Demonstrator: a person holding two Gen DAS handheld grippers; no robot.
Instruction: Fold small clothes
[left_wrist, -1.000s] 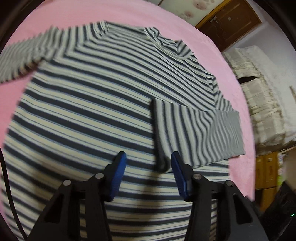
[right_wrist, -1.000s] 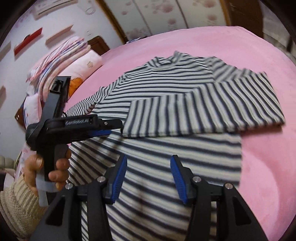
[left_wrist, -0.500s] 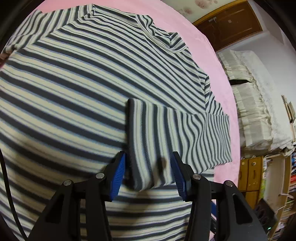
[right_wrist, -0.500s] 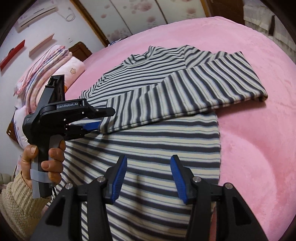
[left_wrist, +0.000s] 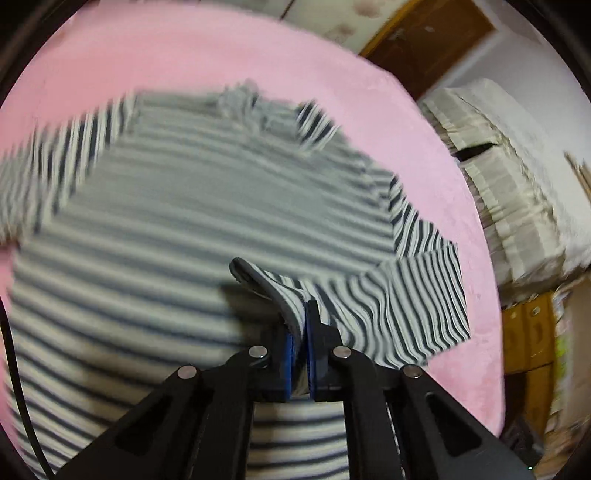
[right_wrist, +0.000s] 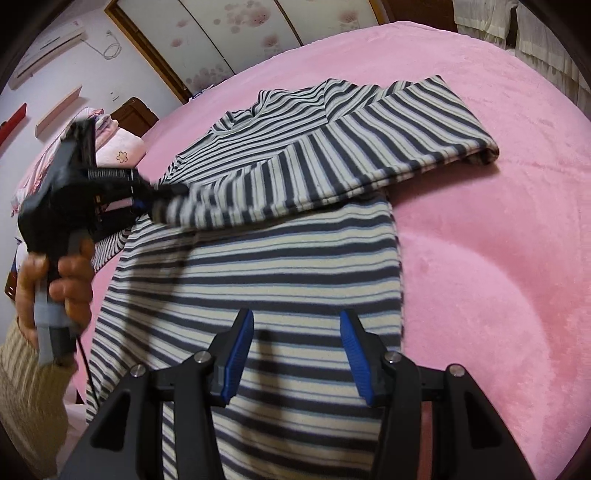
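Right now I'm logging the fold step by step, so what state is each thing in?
Striped shirt: flat on the pink blanket, front up.
Right sleeve: folded across the chest, cuff end lifted off the body.
Left gripper: shut on the sleeve cuff, jaws having just closed.
Right gripper: open, over the lower shirt, holding nothing.

Support surface: bed with pink plush blanket (right_wrist: 498, 240), nap smooth, faint creases to the right. Lying directly on it: one striped long-sleeved top (right_wrist: 266, 280), navy and cream, spread flat, collar at the far end, hem nearest the right wrist camera. One sleeve (right_wrist: 369, 155) is folded across the chest. Folded pink bedding (right_wrist: 122, 147) sits at the far left edge.
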